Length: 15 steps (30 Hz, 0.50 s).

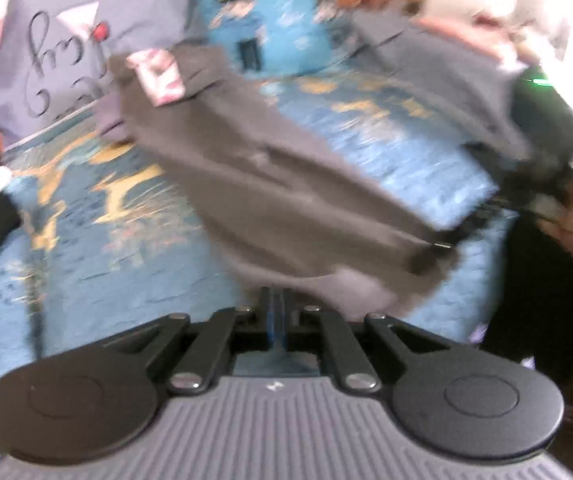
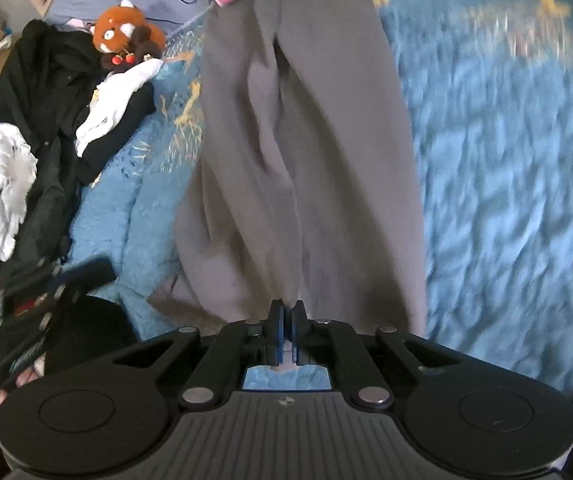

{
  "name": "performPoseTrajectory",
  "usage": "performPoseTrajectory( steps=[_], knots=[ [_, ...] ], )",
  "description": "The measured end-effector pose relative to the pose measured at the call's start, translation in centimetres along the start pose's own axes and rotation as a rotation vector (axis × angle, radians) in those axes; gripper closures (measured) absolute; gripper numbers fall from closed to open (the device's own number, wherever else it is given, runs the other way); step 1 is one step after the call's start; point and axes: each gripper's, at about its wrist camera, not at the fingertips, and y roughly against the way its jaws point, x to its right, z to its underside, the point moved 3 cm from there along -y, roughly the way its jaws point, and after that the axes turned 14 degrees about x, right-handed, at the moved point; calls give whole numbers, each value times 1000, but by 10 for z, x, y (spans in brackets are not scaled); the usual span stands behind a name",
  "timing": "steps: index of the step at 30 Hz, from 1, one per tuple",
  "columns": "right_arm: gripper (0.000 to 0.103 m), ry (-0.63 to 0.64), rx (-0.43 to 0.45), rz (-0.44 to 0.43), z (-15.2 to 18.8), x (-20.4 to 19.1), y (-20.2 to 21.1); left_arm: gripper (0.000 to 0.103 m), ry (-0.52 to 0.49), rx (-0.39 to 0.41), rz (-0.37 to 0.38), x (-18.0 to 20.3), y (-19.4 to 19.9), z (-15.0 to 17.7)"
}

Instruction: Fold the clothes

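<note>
Grey garment (image 2: 306, 140) pinched at one edge by both grippers' closed fingers above the blue bed (image 2: 506, 160); next, lay it flat.

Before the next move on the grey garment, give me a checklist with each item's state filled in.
1. Left gripper shut on the grey garment: ok, jaws together with cloth at the tips.
2. Right gripper shut on the same garment: ok, cloth pinched between the blue pads.
3. Garment hanging smooth: not ok, it bunches in long folds between the grippers.
4. Landing spot on the blue bedspread: ok, bare blanket beside the cloth.
5. Clothes pile and plush toy away from the garment: ok, they lie off to the side.
6. Which part of the garment each gripper holds: cannot tell, the left view is blurred.
</note>
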Motion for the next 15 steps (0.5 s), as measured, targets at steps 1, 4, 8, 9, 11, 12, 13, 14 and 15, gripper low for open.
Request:
performPoseTrajectory(
  steps=[1, 4, 8, 9, 11, 12, 13, 14, 15],
  knots=[
    [97, -17, -7, -14, 4, 1, -2, 99, -10, -31, -18, -2, -9, 1],
    [97, -18, 8, -72, 10, -7, 2, 98, -41, -142, -53, -2, -35, 6],
    [96, 36, 53, -93, 10, -23, 15, 98, -8, -179, 5, 6, -47, 16],
    [96, 51, 56, -83, 9, -25, 16, 97, 2, -185, 4, 6, -47, 18],
    [96, 58, 59, -77, 9, -26, 17, 98, 22, -195, 4, 8, -48, 23],
    [96, 56, 60, -77, 9, -26, 17, 98, 43, -199, 9, 6, -48, 24],
    [96, 55, 61, -78, 9, -25, 17, 98, 76, -203, 22, 4, -47, 26],
    [96, 53, 61, -78, 9, -25, 17, 98, 110, -210, 31, 1, -47, 28],
    [96, 51, 62, -78, 8, -25, 17, 98, 132, -210, 33, -2, -46, 29]
  ],
)
